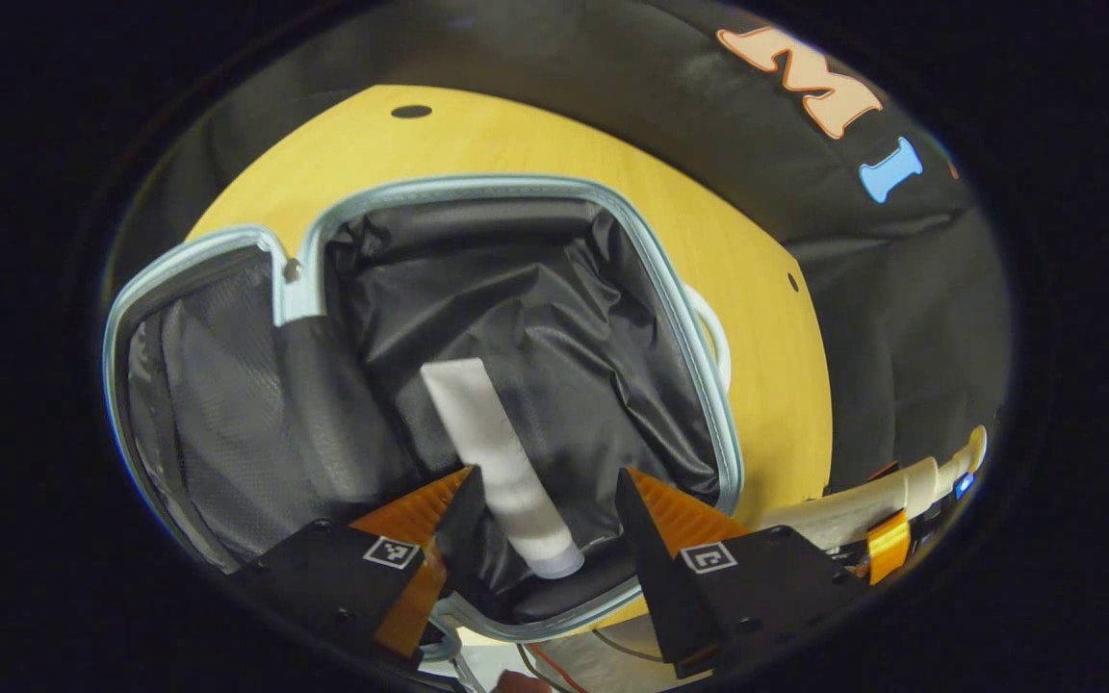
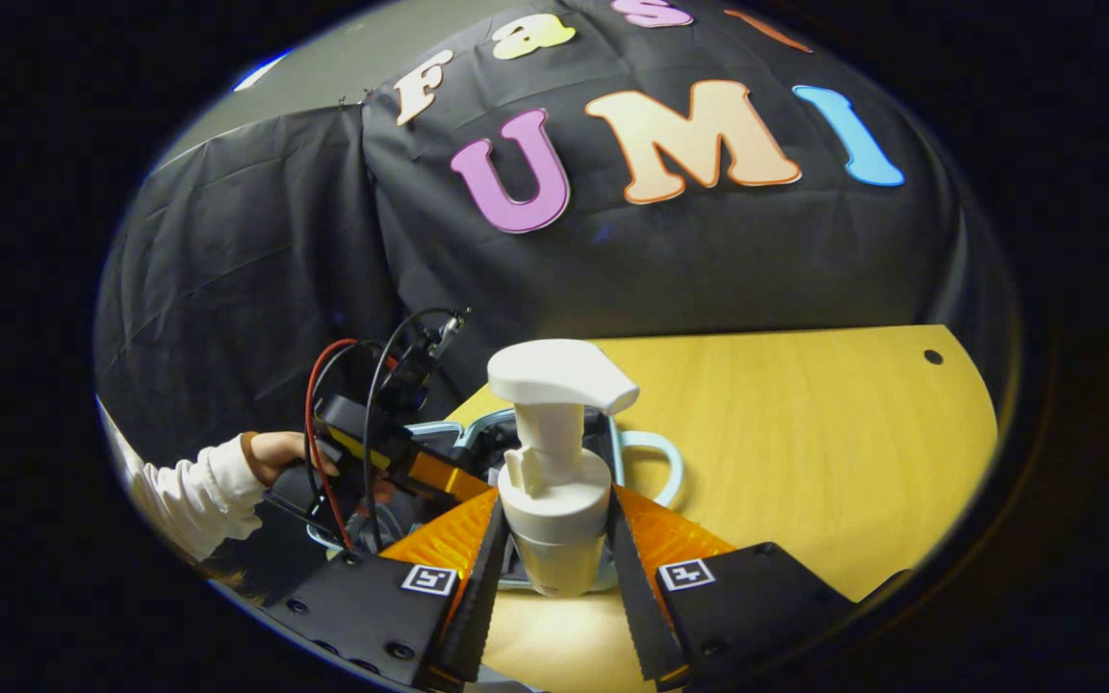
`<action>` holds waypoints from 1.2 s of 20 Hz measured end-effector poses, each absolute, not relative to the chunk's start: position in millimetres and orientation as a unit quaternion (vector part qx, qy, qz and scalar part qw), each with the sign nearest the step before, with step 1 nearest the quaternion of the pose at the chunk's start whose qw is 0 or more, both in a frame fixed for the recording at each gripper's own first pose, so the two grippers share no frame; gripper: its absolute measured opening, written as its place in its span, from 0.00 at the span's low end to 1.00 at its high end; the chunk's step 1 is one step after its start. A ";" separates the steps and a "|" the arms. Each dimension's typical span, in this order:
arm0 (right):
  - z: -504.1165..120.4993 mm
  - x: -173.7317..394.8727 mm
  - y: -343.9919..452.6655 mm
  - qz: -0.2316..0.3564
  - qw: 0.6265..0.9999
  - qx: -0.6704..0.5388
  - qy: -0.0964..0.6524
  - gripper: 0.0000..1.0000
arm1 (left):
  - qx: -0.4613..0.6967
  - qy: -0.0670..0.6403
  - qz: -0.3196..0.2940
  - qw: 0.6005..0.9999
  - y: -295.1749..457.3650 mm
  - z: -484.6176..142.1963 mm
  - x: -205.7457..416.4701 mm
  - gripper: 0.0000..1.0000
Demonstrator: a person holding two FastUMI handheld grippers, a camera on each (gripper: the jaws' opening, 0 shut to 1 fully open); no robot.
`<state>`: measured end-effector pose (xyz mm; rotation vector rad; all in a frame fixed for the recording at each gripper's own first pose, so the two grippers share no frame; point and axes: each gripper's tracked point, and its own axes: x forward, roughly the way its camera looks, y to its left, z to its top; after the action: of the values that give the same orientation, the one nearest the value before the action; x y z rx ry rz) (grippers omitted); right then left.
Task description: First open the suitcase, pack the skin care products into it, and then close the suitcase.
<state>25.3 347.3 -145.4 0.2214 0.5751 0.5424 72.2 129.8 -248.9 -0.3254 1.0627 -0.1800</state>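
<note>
The suitcase lies open on the yellow table, its dark lining bare but for a white tube that lies in the main compartment, cap end toward the camera. The mesh-lined lid is folded out to the left, and a pale handle sticks out on the right side. In the left gripper view the left gripper hangs over the case with its jaws apart — the tube lies between them, below, with a gap on either side.

In the right gripper view the right gripper is clamped on a white pump bottle, both fingers pressed to its body, upright, near the suitcase's handle side. Beyond it a hand in a white sleeve holds the left gripper.
</note>
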 end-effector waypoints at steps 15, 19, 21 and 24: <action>-251.2 70.6 417.7 0.273 0.891 0.050 0.359 0.58 | -0.218 0.318 0.056 0.921 290.6 -87.0 -2.5 0.97; -257.2 84.5 428.5 0.258 0.894 0.066 0.360 0.61 | -0.253 0.301 0.133 0.910 361.3 -75.2 -64.1 0.96; -260.9 90.6 431.4 0.253 0.895 0.069 0.360 0.61 | -0.273 0.295 0.162 0.901 384.3 -87.8 -84.2 0.96; -267.8 94.9 429.7 0.245 0.896 0.063 0.364 0.58 | -0.302 0.295 0.199 0.885 409.7 -111.3 -103.8 0.96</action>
<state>94.9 429.7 -267.8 0.1306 0.7541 0.5082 -103.8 409.7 -111.3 -0.6274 0.6128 0.4144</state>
